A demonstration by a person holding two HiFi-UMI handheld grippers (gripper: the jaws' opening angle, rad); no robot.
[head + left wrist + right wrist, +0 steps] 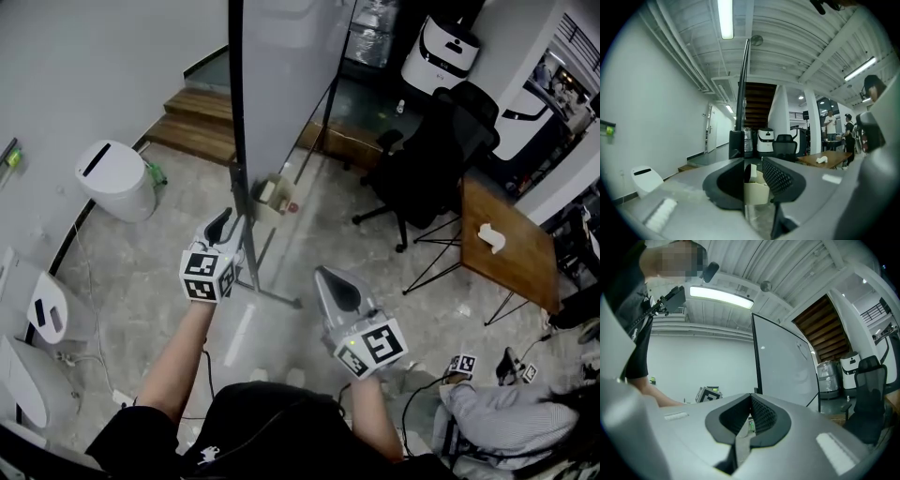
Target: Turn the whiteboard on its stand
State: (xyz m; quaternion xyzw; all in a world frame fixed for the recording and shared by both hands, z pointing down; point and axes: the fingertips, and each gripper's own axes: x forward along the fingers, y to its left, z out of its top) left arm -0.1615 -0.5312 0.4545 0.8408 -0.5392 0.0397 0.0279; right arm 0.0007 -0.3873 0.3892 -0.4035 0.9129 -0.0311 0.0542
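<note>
The left gripper point(227, 227), jaws parted at the whiteboard point(281, 75) edge, likely needs to clamp before turning it; the right gripper point(325, 276) is closed and empty.

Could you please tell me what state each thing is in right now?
Whiteboard: upright on its stand, seen edge-on from above.
Left gripper: open, with the whiteboard's edge between its jaws.
Right gripper: shut, empty, apart from the whiteboard.
Ceiling light: on.
Office chair: empty.
Bin: upright, lid on.

floor point(169, 234): grey stone | standing on it: white bin point(117, 178), whiteboard stand point(236, 141), office chair point(427, 164), table point(506, 248)
</note>
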